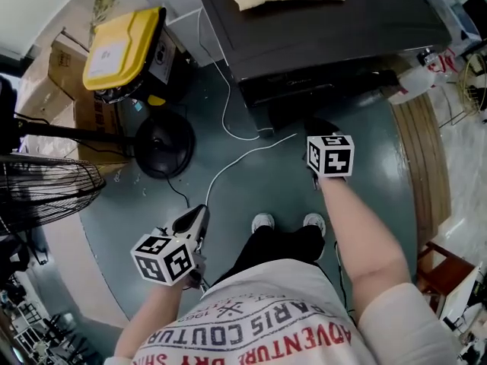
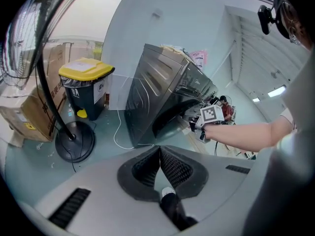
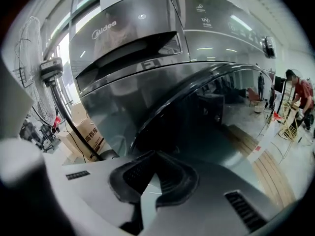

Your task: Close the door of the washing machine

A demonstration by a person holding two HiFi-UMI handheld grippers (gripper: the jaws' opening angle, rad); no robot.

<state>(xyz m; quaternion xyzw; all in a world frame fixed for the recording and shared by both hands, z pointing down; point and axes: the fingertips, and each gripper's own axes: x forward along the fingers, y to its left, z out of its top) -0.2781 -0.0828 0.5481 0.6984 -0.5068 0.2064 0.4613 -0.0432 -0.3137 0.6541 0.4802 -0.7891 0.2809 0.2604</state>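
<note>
Inspecting the door (image 3: 197,127) first: its round dark glass fills the right gripper view and sits low on the front of the machine (image 3: 133,38), below the drawer and control strip. In the left gripper view a dark curved gap shows between door and front panel, so I judge it ajar and not latched. I cannot tell the hinge side with confidence.

Right gripper (image 3: 152,154): jaws together, nothing between them. It points downward at the door, which lies directly ahead and close. No view confirms contact.

Left gripper (image 2: 160,149): jaws together and empty. It hangs low by my left side, well apart from the machine, which lies ahead and to its right.

Finding: the right hand is much the nearer, and the door faces it squarely. In my judgement a straight push along the gripper's own line, with the shut tips as a blunt pusher, would seat the door. The left hand has no part here.

Surroundings: a white cable (image 1: 228,166) trails across the floor (image 1: 365,143) from the machine. A fan base (image 2: 74,141) and a yellow-lidded bin (image 2: 86,77) stand off to the left, clear of the push
</note>
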